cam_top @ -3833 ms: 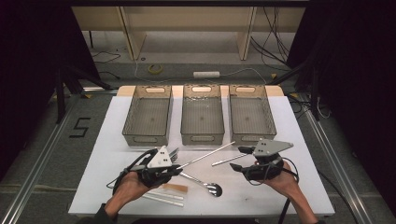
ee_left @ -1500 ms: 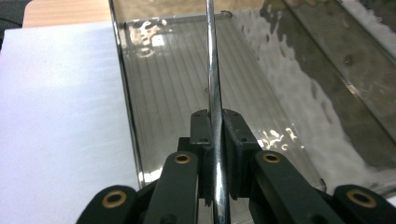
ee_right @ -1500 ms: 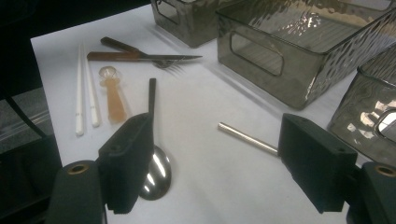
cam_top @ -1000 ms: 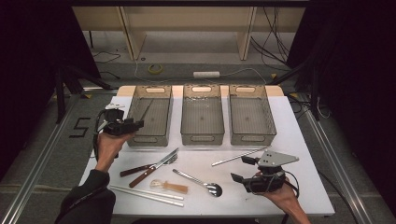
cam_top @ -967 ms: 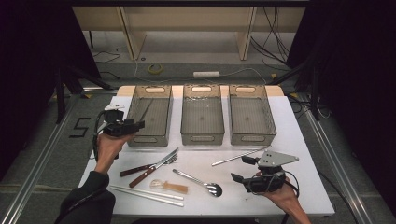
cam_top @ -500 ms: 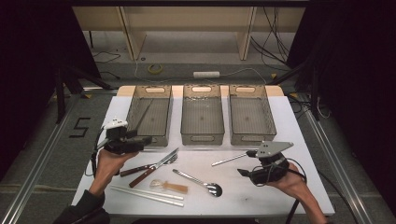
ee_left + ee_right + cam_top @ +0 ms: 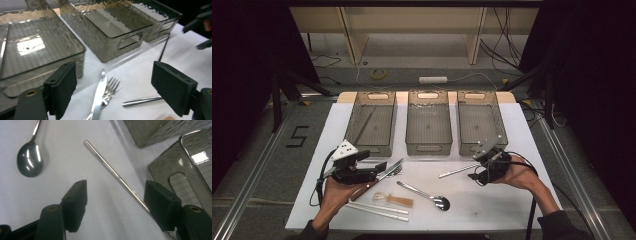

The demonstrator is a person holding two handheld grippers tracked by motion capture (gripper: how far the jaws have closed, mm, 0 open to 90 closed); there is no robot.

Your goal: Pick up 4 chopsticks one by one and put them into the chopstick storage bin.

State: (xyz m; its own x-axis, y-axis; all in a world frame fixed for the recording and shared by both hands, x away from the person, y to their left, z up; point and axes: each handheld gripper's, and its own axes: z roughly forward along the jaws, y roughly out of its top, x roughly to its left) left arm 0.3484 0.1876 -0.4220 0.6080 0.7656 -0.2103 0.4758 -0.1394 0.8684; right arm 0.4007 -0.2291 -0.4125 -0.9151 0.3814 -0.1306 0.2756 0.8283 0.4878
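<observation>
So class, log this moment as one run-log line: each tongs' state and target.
left tongs: just opening, empty, over knife and fork | right tongs: open, closing slightly, around metal straw, not gripping

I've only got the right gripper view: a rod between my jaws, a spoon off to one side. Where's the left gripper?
Observer: The left gripper is over the knife and fork, in front of the left bin. Its jaws have just been opening and the pads touch nothing.
Operator: Anything in that bin yet?
Observer: One thin stick, it seems, lying slantwise.
Operator: What else is still out?
Observer: Two pale sticks and a wooden-handled tool near the front edge.
Operator: And my side, from above?
Observer: The right gripper sits before the right bin. Its jaws have just been closing, pads still off the rod.
</observation>
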